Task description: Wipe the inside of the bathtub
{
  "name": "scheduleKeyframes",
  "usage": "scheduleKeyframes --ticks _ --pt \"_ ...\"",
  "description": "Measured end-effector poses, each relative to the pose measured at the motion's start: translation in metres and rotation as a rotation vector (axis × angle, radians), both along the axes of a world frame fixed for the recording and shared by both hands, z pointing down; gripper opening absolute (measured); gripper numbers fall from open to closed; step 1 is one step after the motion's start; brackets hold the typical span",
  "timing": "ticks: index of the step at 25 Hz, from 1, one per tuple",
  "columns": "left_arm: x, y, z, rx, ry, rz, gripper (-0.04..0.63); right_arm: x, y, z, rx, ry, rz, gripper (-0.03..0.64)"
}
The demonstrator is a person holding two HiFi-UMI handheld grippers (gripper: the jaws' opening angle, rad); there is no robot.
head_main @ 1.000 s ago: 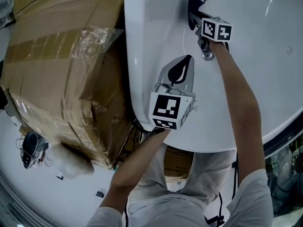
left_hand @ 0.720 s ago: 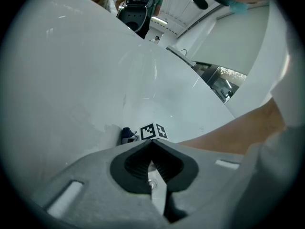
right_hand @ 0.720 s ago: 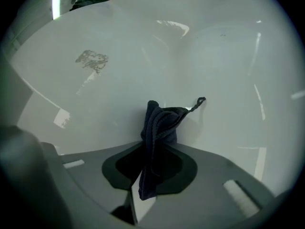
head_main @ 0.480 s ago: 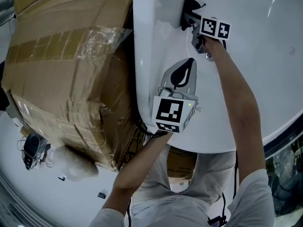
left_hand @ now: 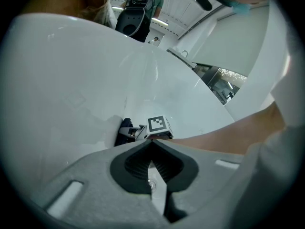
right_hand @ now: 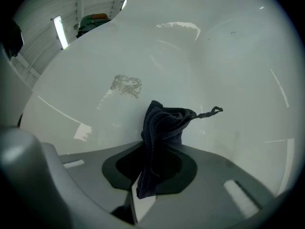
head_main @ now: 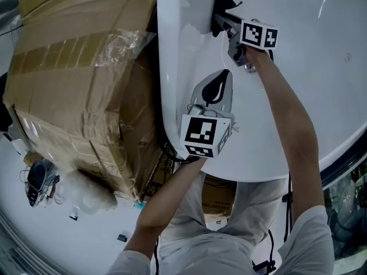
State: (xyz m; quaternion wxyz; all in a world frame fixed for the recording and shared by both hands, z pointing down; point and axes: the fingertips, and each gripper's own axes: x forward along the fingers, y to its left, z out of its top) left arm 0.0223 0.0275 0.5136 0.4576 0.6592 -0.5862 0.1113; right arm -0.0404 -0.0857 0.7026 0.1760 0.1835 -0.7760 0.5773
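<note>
The fingers (right_hand: 209,175) of the right gripper (right_hand: 155,149) are clamped on a bunched dark navy cloth (right_hand: 162,128). The cloth stands up out of them, with a thin loop of thread sticking out at 2 o'clock. Its bunched end is up against the inner wall of the glossy white bathtub (right_hand: 224,56), where a mottled grey patch (right_hand: 126,86) shows at 11 o'clock from the cloth.

The left gripper (left_hand: 152,146) has its fingers (left_hand: 95,185) pressed together with nothing between them. It hangs over the tub's inside with the right gripper's marker cube (left_hand: 158,125) just past its tips.

From the head view, the left gripper (head_main: 215,90) sits near the tub's curved rim, and the right gripper (head_main: 232,24) is at 1 o'clock from it, with the person's bare right forearm (head_main: 287,125) reaching in over the white basin (head_main: 327,85). A large brown cardboard box wrapped in clear film (head_main: 74,79) stands beside the tub at 9 o'clock.
</note>
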Motion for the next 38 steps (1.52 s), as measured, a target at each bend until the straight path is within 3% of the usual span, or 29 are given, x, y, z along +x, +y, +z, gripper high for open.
scheduleKeyframes --ticks 9,28,38 --pt "0.002 -0.008 -0.016 0.013 -0.022 -0.011 -0.002 -0.018 -0.006 -0.071 0.05 -0.116 -0.036 0.054" --pt "0.009 0.012 -0.041 0.014 -0.02 -0.016 -0.002 -0.038 0.007 -0.19 0.184 -0.235 -0.118 0.054" --pt "0.009 0.03 -0.052 0.006 -0.021 -0.002 -0.002 -0.045 0.02 -0.249 0.2 -0.295 -0.128 0.054"
